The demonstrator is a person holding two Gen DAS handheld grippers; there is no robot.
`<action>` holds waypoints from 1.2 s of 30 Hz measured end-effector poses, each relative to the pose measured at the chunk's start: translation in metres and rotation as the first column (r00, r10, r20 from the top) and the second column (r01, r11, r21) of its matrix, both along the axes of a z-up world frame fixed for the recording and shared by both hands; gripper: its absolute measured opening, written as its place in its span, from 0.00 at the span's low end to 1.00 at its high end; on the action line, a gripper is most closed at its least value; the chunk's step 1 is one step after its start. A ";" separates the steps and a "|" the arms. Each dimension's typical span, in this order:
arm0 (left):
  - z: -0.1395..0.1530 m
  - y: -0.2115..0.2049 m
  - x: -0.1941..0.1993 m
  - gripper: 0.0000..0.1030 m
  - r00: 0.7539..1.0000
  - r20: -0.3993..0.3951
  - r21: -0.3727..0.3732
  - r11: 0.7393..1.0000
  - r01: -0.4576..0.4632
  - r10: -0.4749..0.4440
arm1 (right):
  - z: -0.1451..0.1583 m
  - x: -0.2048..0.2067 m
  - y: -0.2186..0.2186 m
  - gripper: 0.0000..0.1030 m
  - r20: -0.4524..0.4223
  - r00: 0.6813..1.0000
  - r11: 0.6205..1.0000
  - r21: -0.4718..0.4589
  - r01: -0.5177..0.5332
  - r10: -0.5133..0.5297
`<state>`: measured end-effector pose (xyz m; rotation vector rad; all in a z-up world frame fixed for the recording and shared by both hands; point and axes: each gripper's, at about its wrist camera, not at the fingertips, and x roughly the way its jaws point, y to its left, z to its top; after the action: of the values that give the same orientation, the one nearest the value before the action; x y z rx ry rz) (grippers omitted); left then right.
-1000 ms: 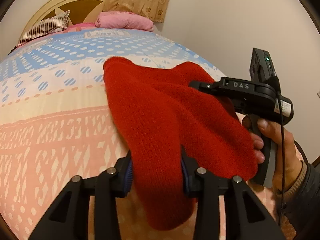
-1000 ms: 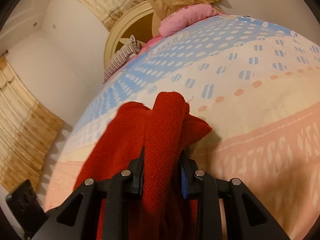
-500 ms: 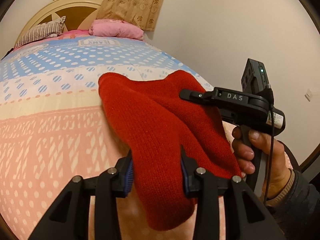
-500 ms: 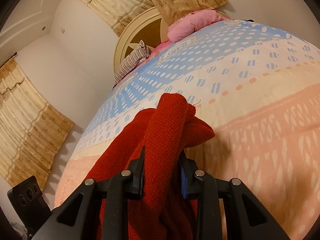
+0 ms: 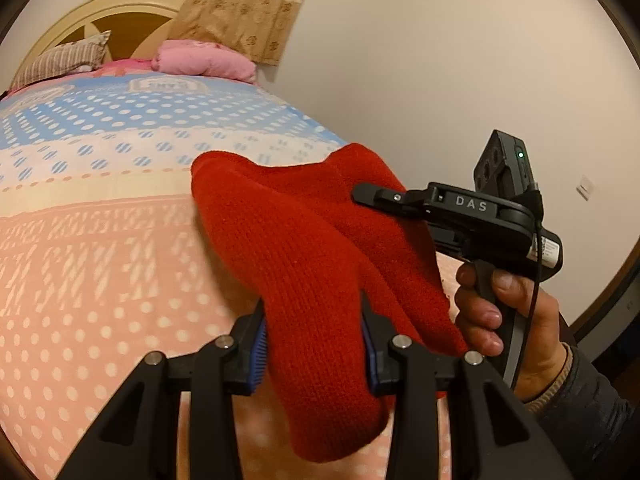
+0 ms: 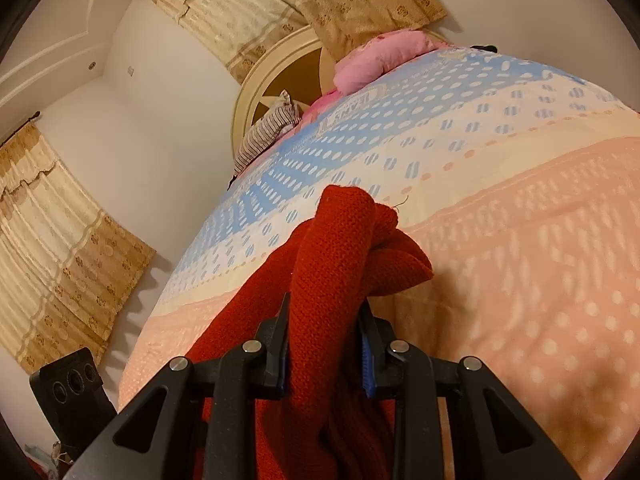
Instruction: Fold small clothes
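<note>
The bed (image 5: 100,280) fills both views; the red knit garment (image 5: 304,248) hangs above its pink zone, between 2 grippers. Left gripper (image 5: 312,344): jaws closed partway, clamping a thick fold at 6 o'clock. Right gripper (image 6: 322,344): jaws narrower, clamping a bunched edge. Carry both edges level and at equal tension toward 12 o'clock, then lower flat. The garment's lower hem, and any contact with the bed, are hidden

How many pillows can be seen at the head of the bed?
2. A striped pillow leans on the headboard at the left, and a pink pillow lies to its right, under the curtain. Others may be hidden behind the bedspread.
</note>
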<state>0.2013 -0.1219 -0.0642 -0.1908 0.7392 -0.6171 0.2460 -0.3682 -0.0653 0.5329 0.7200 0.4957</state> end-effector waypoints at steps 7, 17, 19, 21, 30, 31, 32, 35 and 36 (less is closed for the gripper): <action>0.007 -0.021 -0.016 0.38 0.998 0.018 -0.003 0.998 0.058 -0.058 | 0.005 -0.030 -0.032 0.27 0.004 0.999 0.998 0.024 0.052 -0.052; 0.011 -0.057 -0.037 0.38 0.990 0.031 0.017 0.990 0.136 -0.137 | 0.015 -0.075 -0.083 0.26 0.014 0.992 0.992 0.027 0.124 -0.125; 0.012 -0.063 -0.042 0.38 0.988 0.035 0.022 0.988 0.150 -0.150 | 0.015 -0.081 -0.091 0.26 0.016 0.991 0.990 0.030 0.134 -0.135; 0.013 -0.067 -0.045 0.38 0.986 0.038 0.024 0.987 0.160 -0.161 | 0.016 -0.086 -0.100 0.26 0.017 0.989 0.989 0.032 0.147 -0.148; 0.014 -0.096 -0.057 0.38 0.975 0.046 0.037 0.976 0.214 -0.216 | 0.020 -0.112 -0.132 0.26 0.023 0.980 0.979 0.038 0.199 -0.200; 0.014 -0.100 -0.059 0.38 0.973 0.046 0.039 0.974 0.224 -0.225 | 0.020 -0.115 -0.136 0.26 0.023 0.978 0.978 0.038 0.205 -0.206; 0.014 -0.102 -0.060 0.38 0.972 0.047 0.041 0.973 0.228 -0.230 | 0.020 -0.117 -0.140 0.26 0.023 0.977 0.977 0.038 0.212 -0.213; 0.013 -0.111 -0.063 0.38 0.968 0.046 0.047 0.968 0.246 -0.248 | 0.021 -0.125 -0.153 0.26 0.023 0.972 0.971 0.042 0.234 -0.235; 0.013 -0.113 -0.063 0.38 0.966 0.047 0.049 0.966 0.253 -0.255 | 0.022 -0.128 -0.156 0.26 0.024 0.970 0.970 0.041 0.239 -0.241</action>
<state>0.1379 -0.2352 -0.0512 -0.0399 0.7305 -0.8465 0.1177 -0.5240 -0.0437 0.6385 0.6097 0.2907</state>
